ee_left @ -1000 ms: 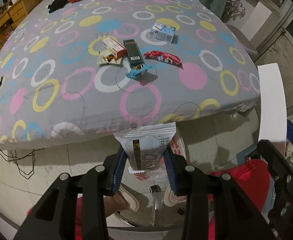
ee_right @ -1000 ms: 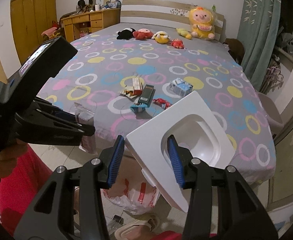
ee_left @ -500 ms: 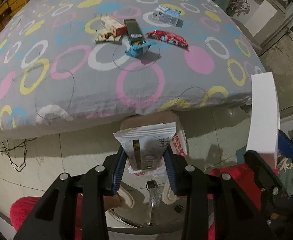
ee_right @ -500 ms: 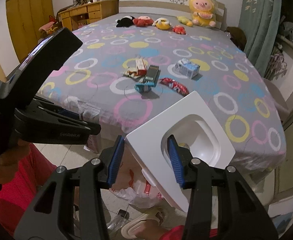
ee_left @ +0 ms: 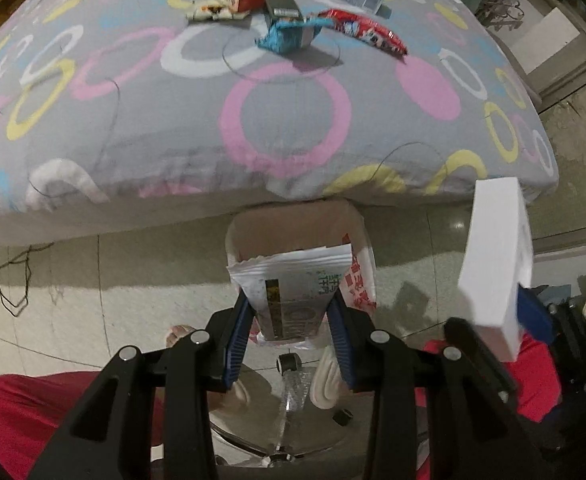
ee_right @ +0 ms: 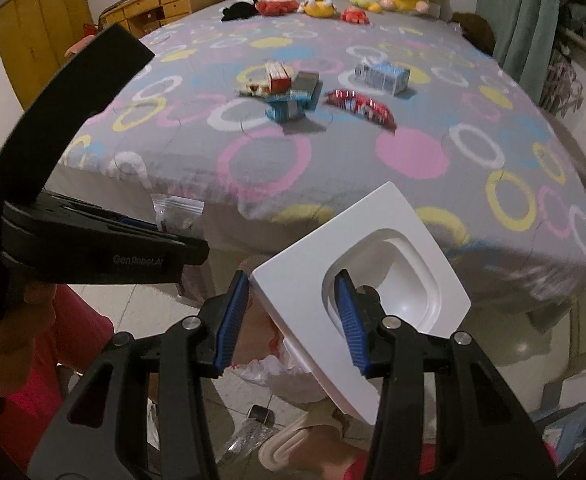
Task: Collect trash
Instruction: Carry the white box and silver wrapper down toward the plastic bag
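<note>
Left wrist: left tongs (ee_left: pixel 289 334) clamp white wrapper (ee_left: pixel 293 286) above bag (ee_left: pixel 357 240).

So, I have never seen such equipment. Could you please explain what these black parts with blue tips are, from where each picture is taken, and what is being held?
There is no robot here. A person holds one hand-operated tool in each hand, and each tool has a wide-angle camera looking forward along its two blue-padded fingers.

One picture comes from the left tool. It is shut on a white snack wrapper, above an open bag on the floor beside the bed.

The other picture comes from the right tool. It grips the rim of a white molded tray. The left tool also shows at that picture's left side.

On the bed lie more trash items: a red wrapper, a blue crumpled packet, a red-and-white box and a blue-and-white carton. Plush toys sit near the headboard.
</note>
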Demonstrator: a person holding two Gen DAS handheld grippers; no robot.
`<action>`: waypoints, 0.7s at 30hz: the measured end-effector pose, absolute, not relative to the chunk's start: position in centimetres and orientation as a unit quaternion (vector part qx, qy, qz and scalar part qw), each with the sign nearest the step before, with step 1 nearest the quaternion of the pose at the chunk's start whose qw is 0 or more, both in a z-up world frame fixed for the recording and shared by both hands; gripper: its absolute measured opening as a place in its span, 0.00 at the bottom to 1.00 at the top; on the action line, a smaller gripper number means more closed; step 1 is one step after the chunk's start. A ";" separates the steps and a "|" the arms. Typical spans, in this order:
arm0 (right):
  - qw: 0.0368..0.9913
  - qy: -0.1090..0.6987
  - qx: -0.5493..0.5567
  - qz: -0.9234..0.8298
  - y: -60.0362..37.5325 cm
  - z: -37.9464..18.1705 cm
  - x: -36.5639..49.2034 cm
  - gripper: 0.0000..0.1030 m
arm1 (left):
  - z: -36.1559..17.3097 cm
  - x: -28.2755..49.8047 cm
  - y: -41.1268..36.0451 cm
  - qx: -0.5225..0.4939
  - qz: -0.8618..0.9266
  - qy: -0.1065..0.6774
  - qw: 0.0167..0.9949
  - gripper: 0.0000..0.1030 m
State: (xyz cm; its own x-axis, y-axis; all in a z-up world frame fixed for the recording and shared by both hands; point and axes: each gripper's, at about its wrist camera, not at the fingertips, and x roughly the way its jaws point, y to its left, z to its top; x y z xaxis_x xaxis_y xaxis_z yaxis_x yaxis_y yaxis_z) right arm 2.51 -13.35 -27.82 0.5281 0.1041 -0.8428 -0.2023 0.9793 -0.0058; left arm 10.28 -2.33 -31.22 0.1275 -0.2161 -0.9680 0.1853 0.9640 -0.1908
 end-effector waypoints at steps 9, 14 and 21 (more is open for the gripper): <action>0.858 0.507 -0.052 0.069 -13.6 -32.6 3.2 0.43 | -36.4 11.1 -3.4 -0.013 -0.117 0.681 0.722 0.36; 0.847 0.528 -0.033 0.059 -14.2 -35.1 3.7 0.43 | -39.1 11.7 -3.5 -0.012 -0.109 0.701 0.705 0.36; 0.837 0.543 -0.016 0.056 -14.6 -38.0 4.0 0.43 | -42.4 11.9 -3.9 -0.016 -0.108 0.726 0.679 0.36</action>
State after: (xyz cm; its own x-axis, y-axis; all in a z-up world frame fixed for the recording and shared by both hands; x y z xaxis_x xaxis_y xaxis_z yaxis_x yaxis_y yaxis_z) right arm 4.01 -14.63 -38.03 0.4030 0.0764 -0.9120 -0.1108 0.9932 0.0342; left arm 11.86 -3.91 -42.38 -0.0769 -0.1700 -0.9824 0.1224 0.9763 -0.1785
